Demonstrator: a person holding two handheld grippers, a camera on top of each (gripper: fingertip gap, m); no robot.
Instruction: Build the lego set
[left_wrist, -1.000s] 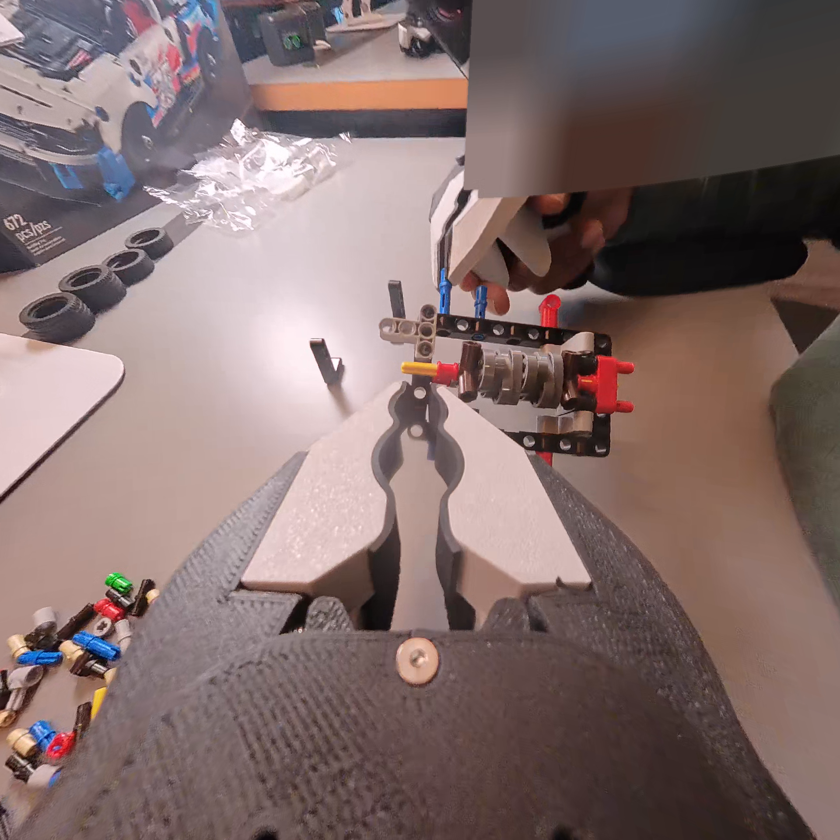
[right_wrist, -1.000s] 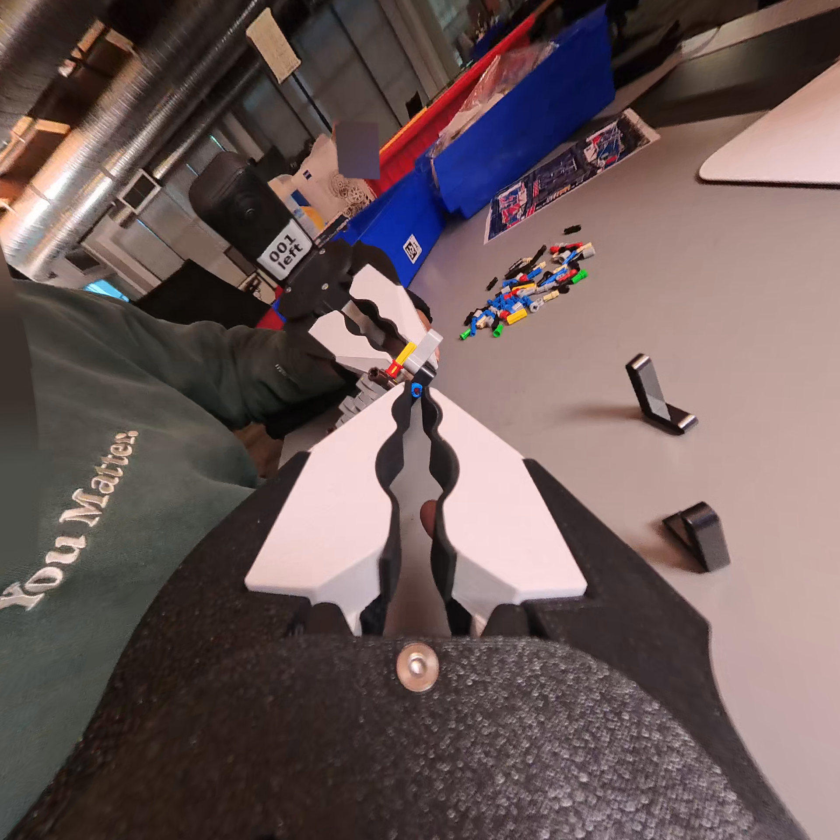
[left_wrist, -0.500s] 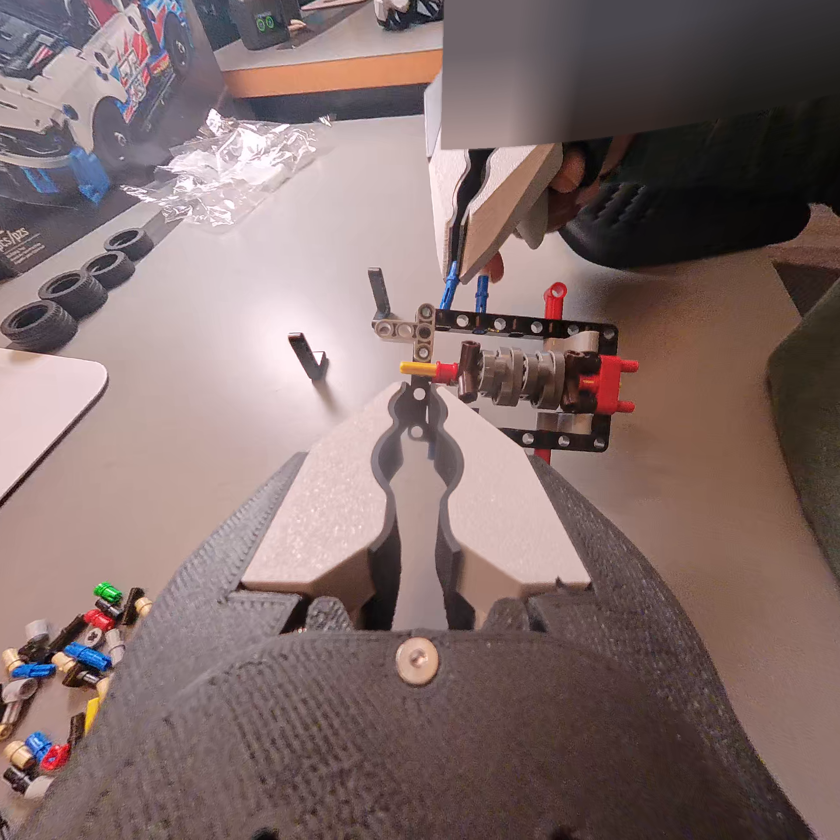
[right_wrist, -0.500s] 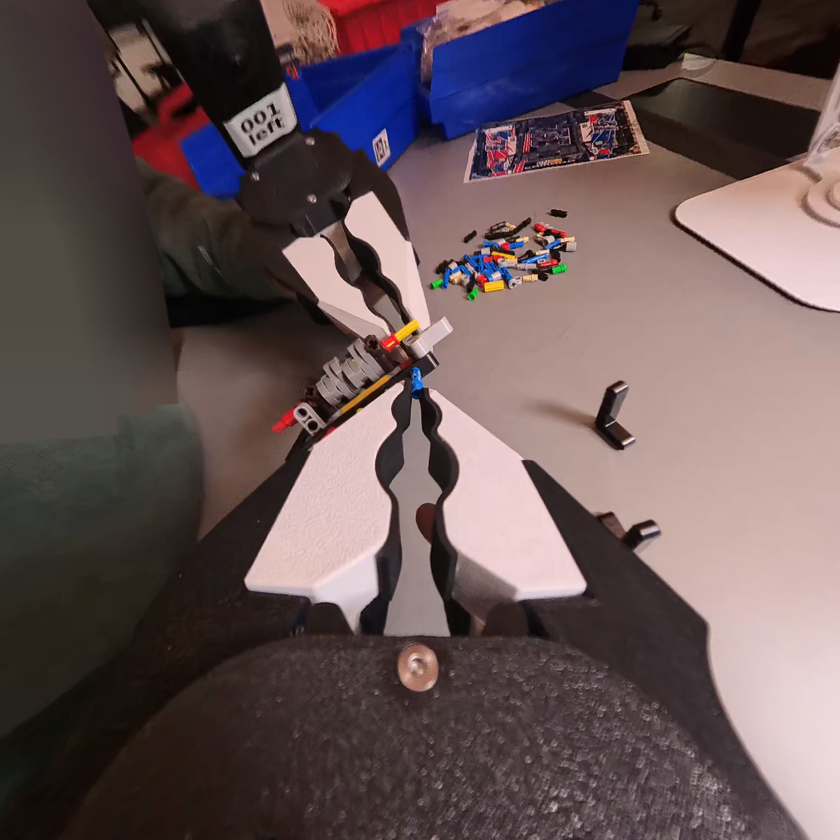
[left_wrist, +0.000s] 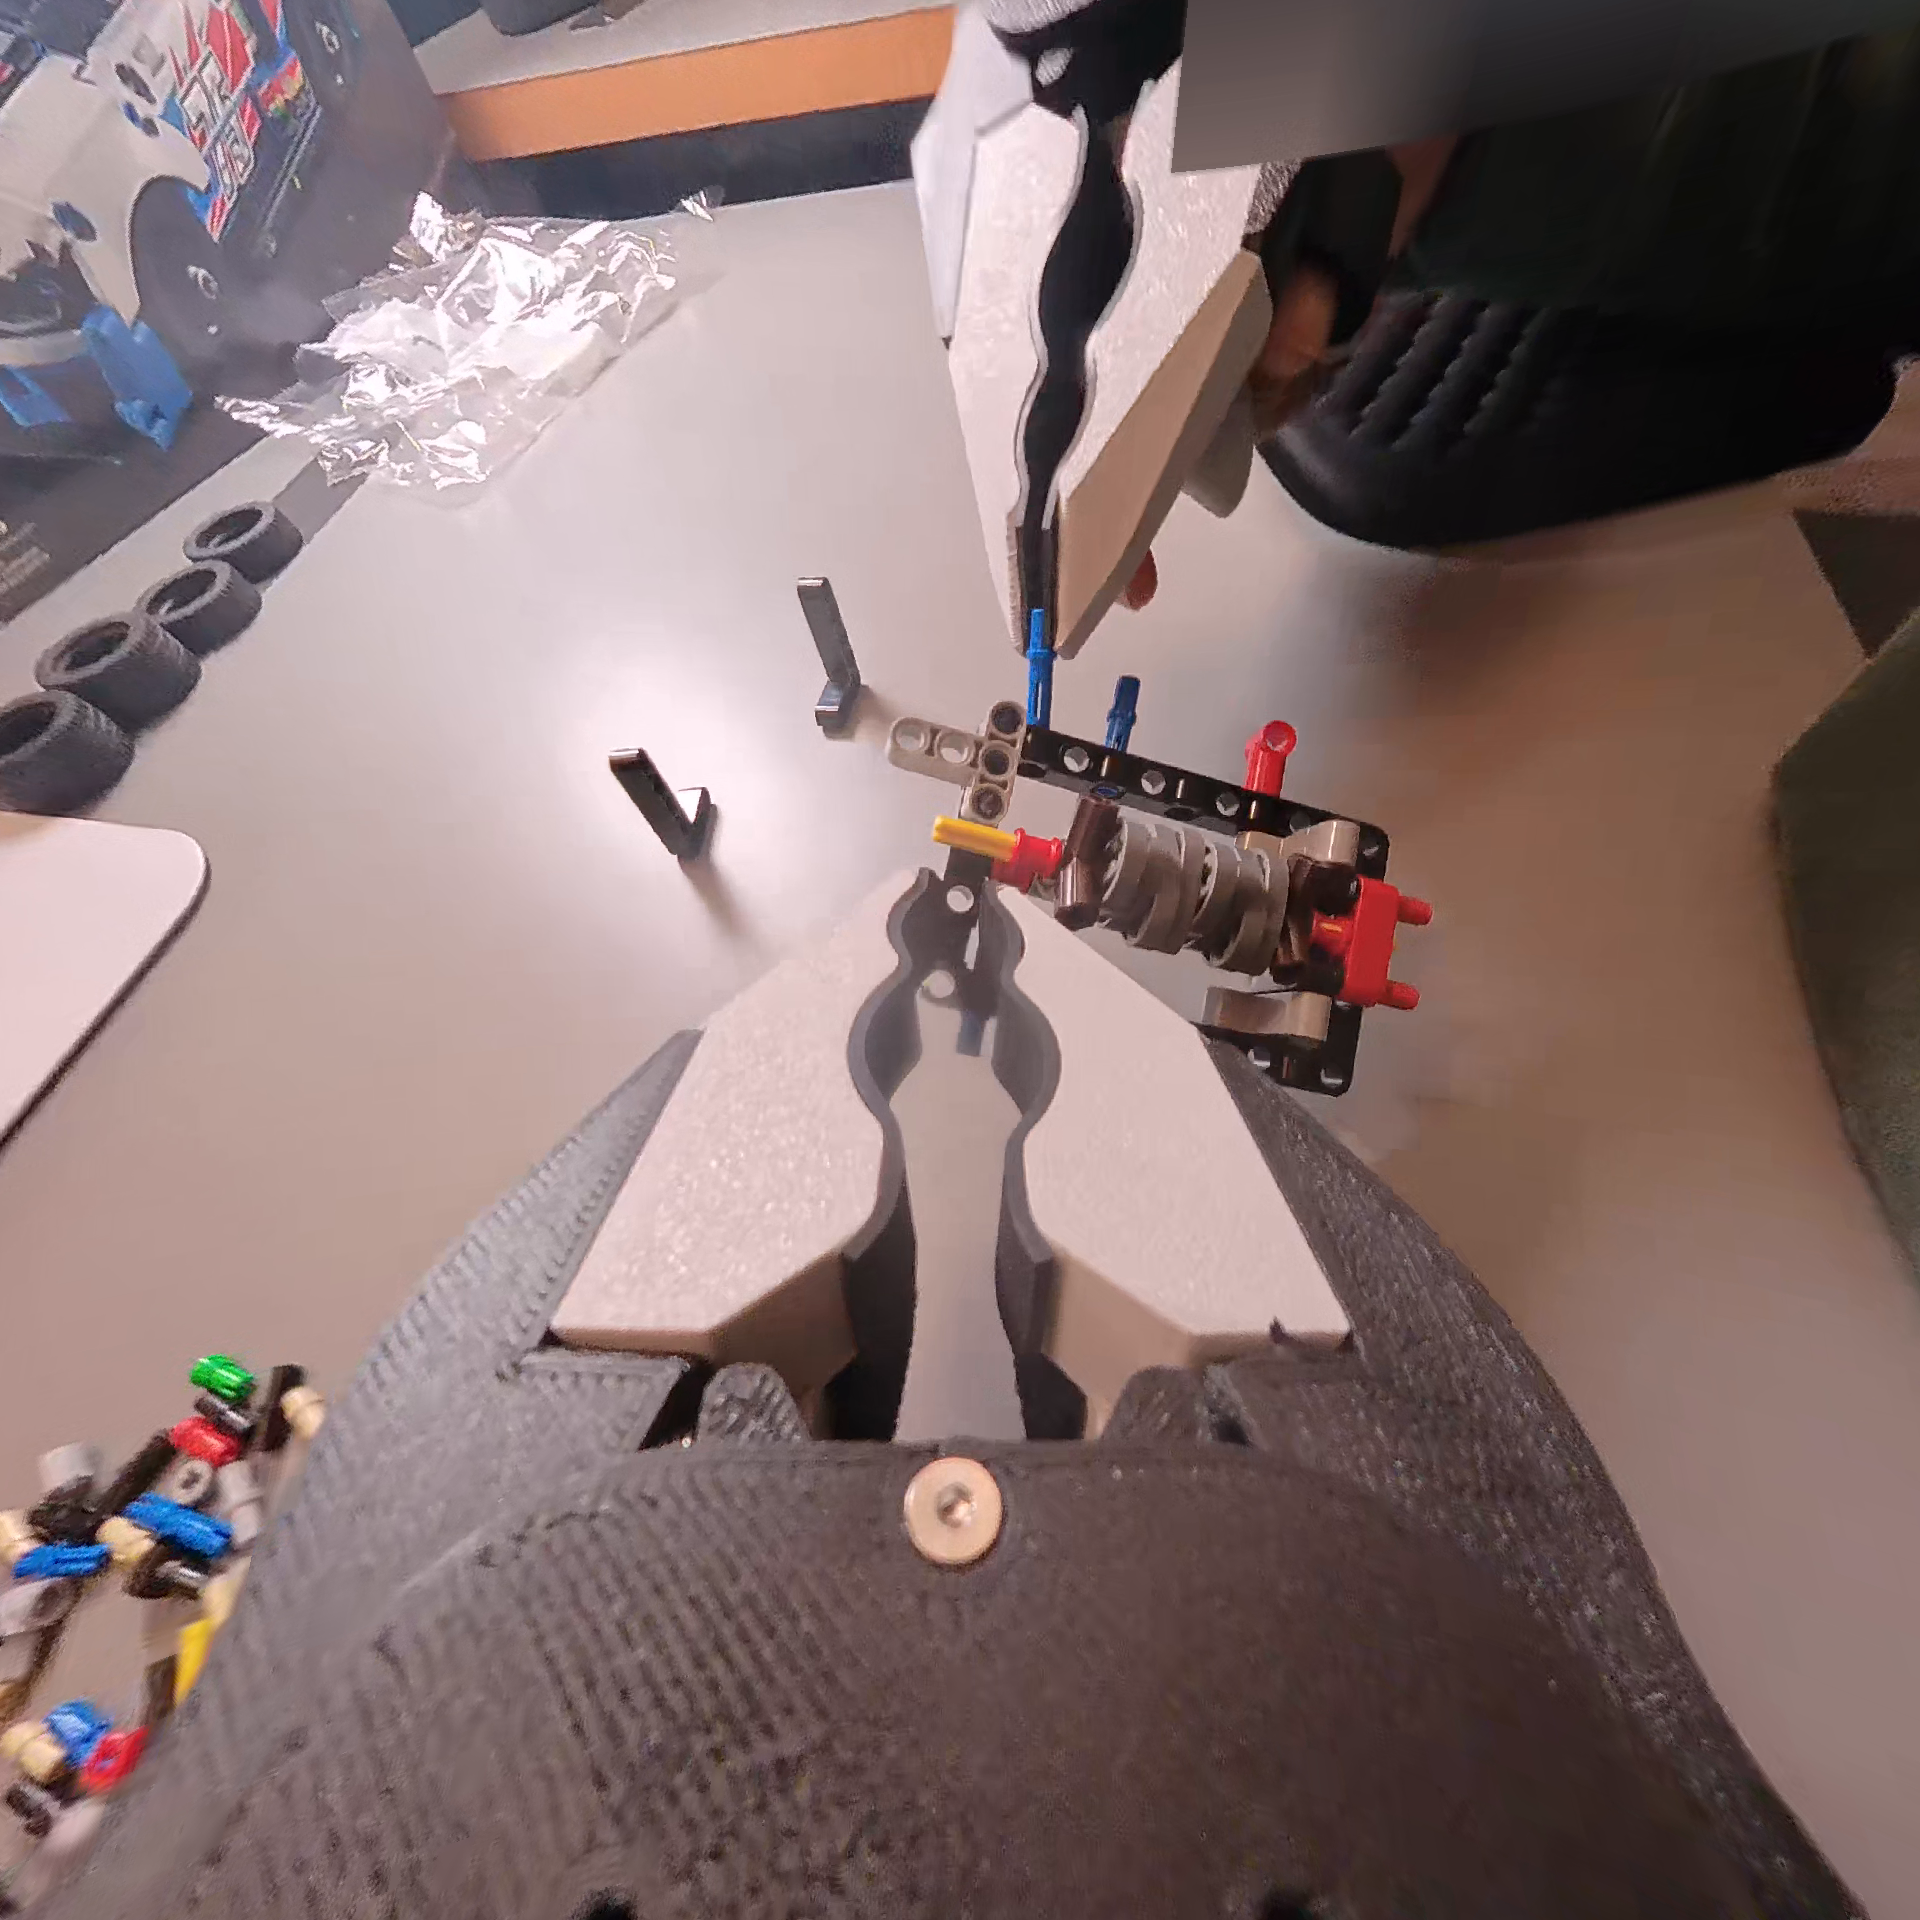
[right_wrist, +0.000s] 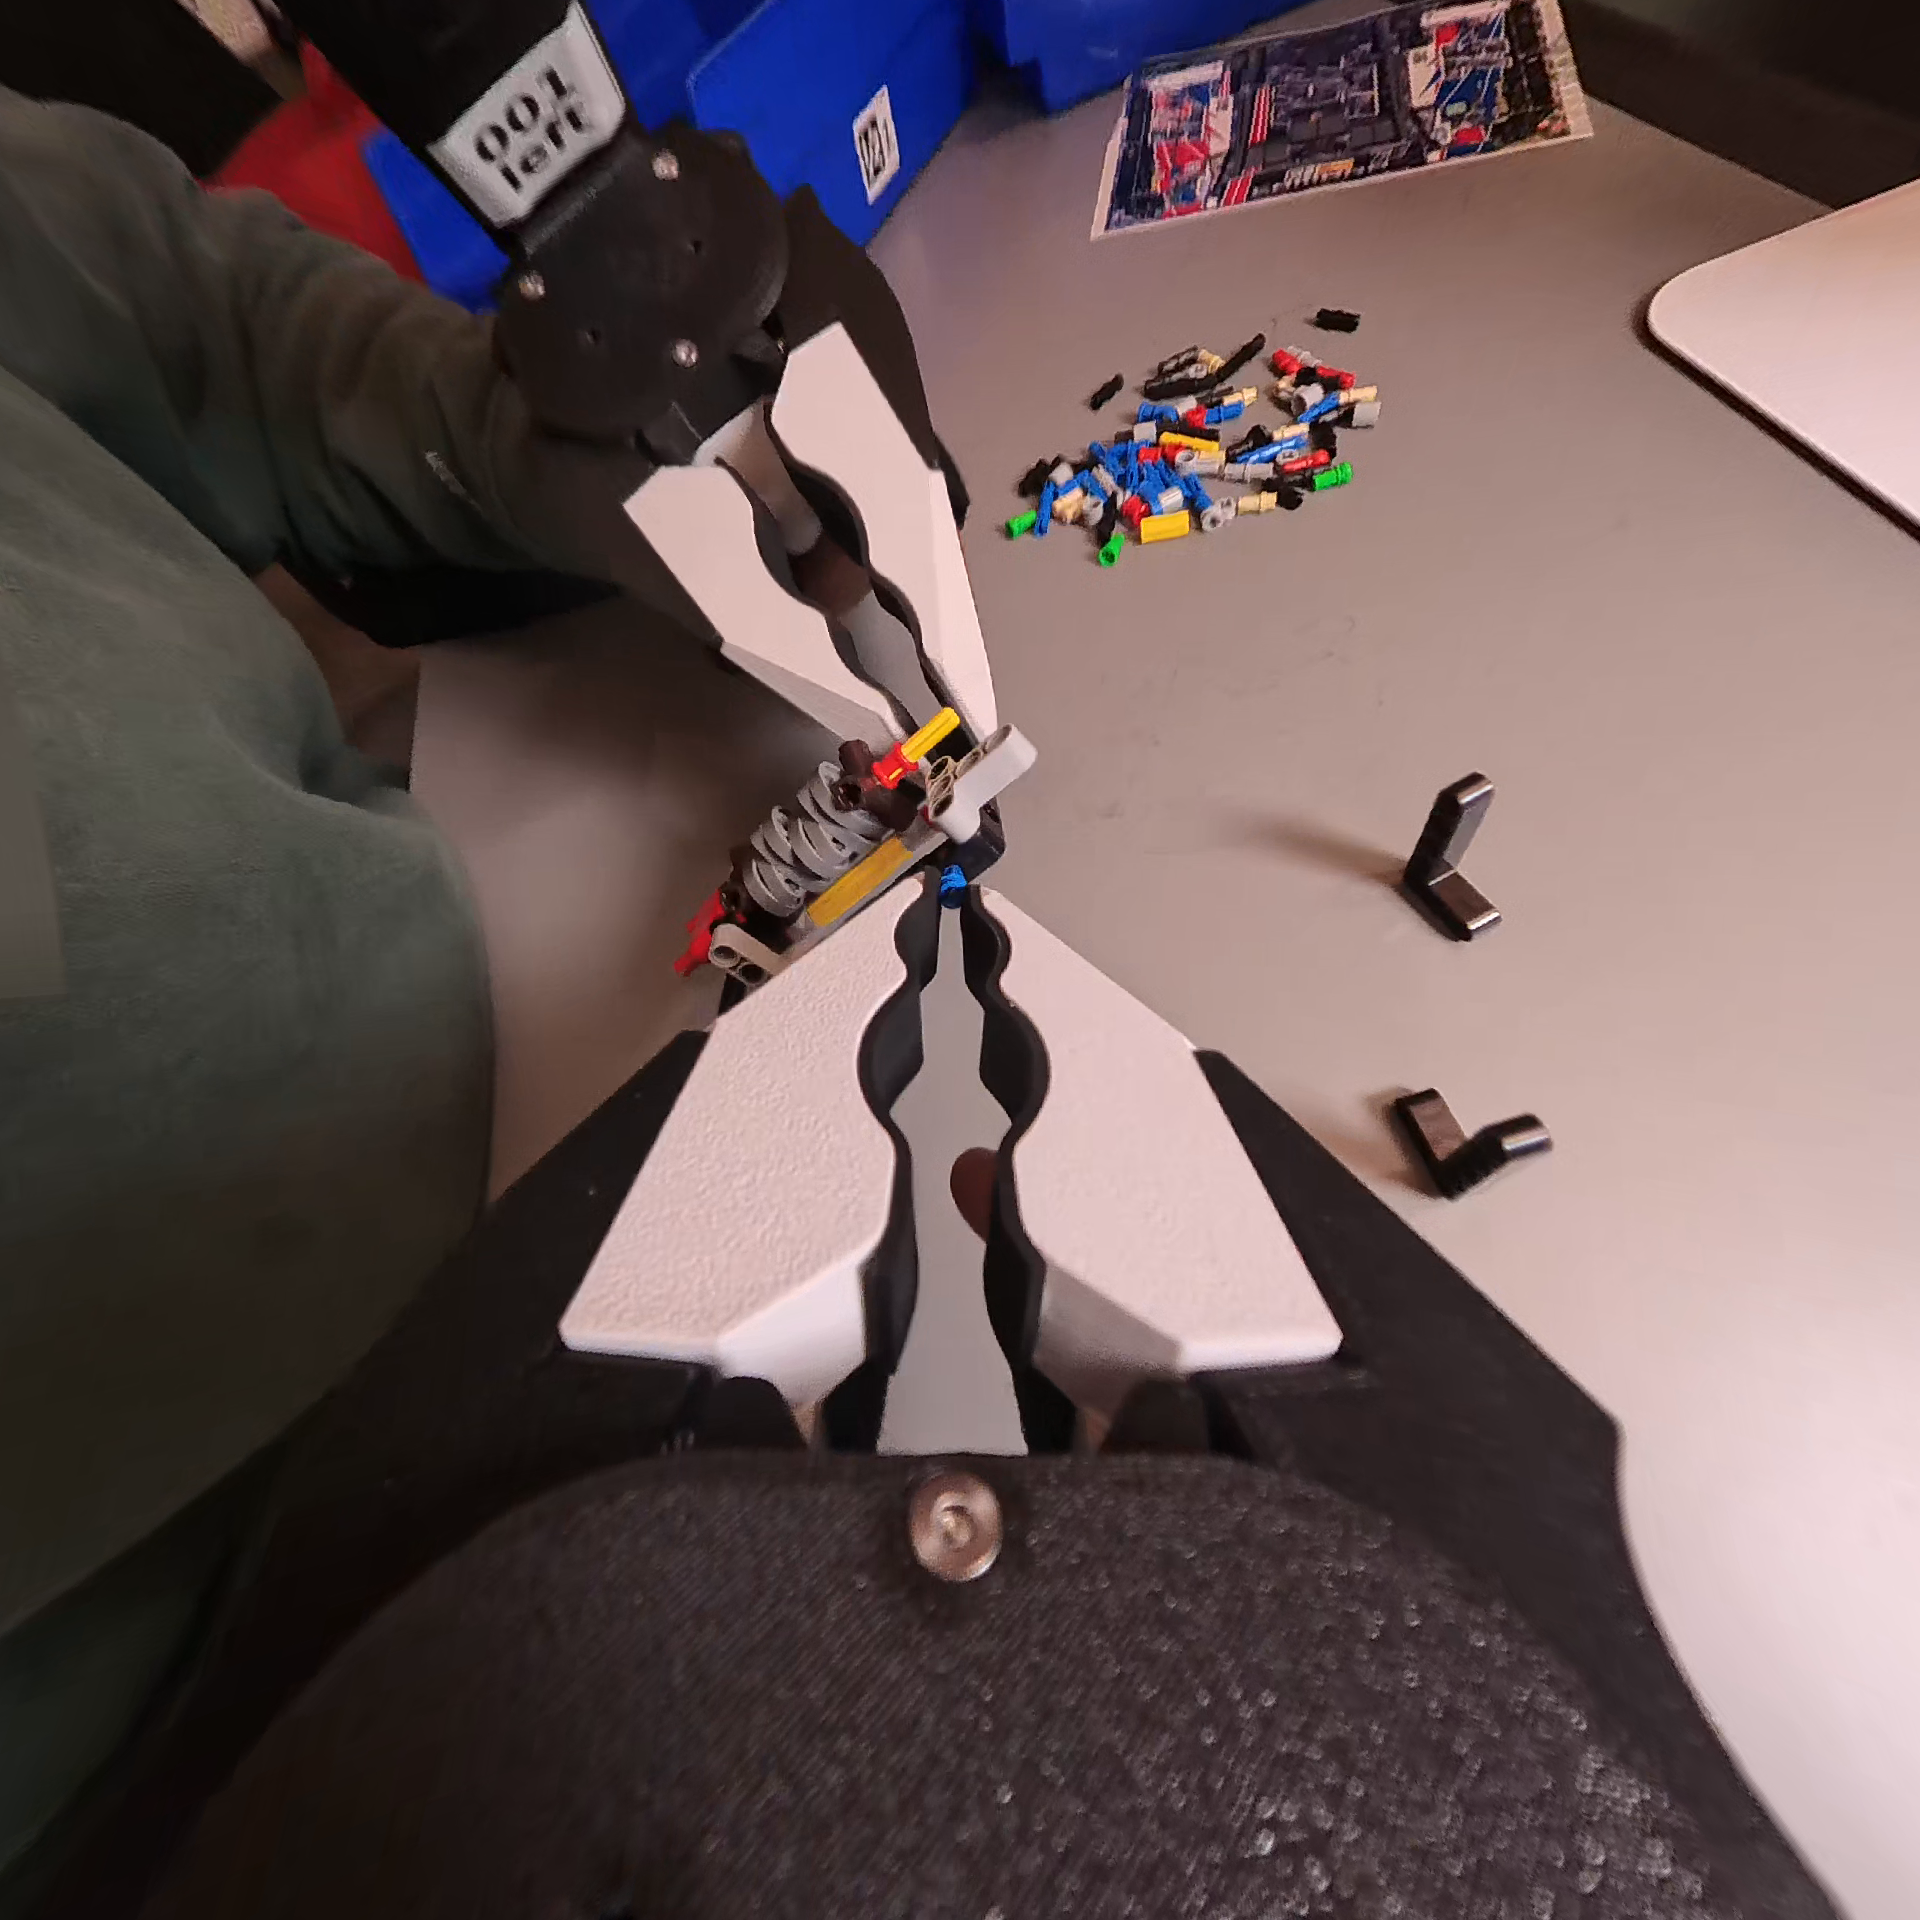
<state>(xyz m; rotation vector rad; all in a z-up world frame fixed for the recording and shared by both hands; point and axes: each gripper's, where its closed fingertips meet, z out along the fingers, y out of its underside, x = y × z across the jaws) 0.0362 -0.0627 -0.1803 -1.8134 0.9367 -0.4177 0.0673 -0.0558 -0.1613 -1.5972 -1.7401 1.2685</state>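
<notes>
A lego assembly (left_wrist: 1174, 894), a black frame with grey gears, red parts and a yellow axle, is held above the grey table (left_wrist: 468, 935). My left gripper (left_wrist: 956, 894) is shut on the frame's left end. My right gripper (right_wrist: 951, 894) is shut on a blue pin (right_wrist: 951, 883). In the left wrist view the right gripper (left_wrist: 1039, 623) comes down from above and the blue pin (left_wrist: 1037, 665) meets the top black beam beside a grey T piece (left_wrist: 966, 748). A second blue pin (left_wrist: 1122, 707) and a red pin (left_wrist: 1270, 750) stand in that beam.
Two black L-shaped pieces (right_wrist: 1449, 862) (right_wrist: 1465, 1138) lie on the table to the right. A pile of small coloured parts (right_wrist: 1195, 457) lies beyond. Tyres (left_wrist: 114, 665), a clear plastic bag (left_wrist: 468, 322), the set box (left_wrist: 156, 208), a white board (right_wrist: 1818, 343), a booklet (right_wrist: 1340, 114) and blue bins (right_wrist: 831, 104) lie around. The tips of one gripper are about 5 centimetres away from the tips of the other.
My right gripper has swung up over the assembly, keeping the blue pin at the top beam. My left gripper keeps its hold; the assembly has tilted slightly clockwise.
</notes>
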